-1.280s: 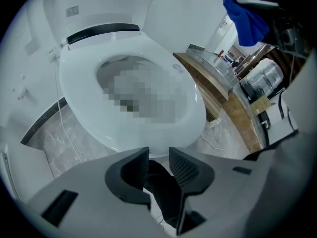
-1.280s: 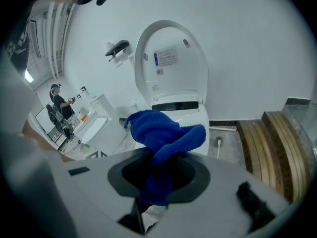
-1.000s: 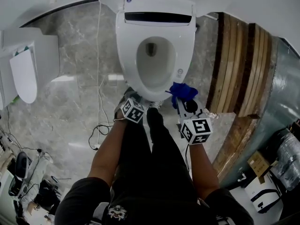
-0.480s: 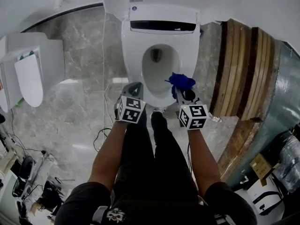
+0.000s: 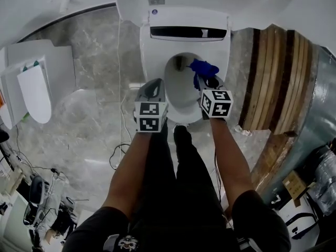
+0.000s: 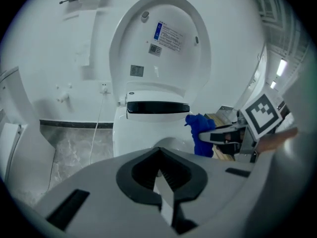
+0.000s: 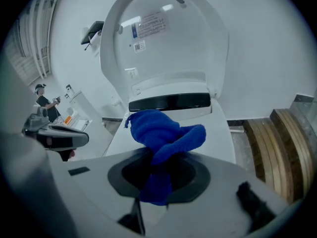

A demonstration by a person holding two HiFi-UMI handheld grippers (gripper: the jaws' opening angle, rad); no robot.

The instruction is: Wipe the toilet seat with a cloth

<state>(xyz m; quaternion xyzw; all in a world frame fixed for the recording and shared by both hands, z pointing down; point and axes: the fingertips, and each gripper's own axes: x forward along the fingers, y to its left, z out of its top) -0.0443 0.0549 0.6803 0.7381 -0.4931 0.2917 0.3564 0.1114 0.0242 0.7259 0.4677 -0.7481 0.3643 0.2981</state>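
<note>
The right gripper [image 7: 157, 195] had its jaws clamped on one blue cloth [image 7: 163, 133], a bunched wad that stuck out ahead of the fingertips. In the head view this gripper [image 5: 208, 83] held the cloth [image 5: 203, 67] over the right rear of the bowl, by the inner edge of the toilet seat [image 5: 155, 56]; whether the cloth touched the seat could not be told. The left gripper [image 6: 159, 175] had its jaws pressed together with nothing between them, and it hung over the seat's left front [image 5: 153, 88].

Each of the two grippers carried one marker cube [image 5: 150, 116] [image 5: 216, 103] printed with black-and-white square patterns, no letters.

Beyond them stood the raised lid [image 6: 158, 78]. Its underside carried three labels: a blue-and-white printed sticker [image 6: 167, 33], a small code square [image 6: 154, 50] and a grey square label [image 6: 137, 71]. None of the print was large enough to read. A black strip [image 6: 157, 107] ran across the unit behind the seat, and a round blue badge [image 5: 154, 13] sat on top of it, also unreadable.

To the right of the toilet lay a stack of curved wooden planks [image 5: 268, 77]; one white cable [image 5: 120, 62] hung along the left.
</note>
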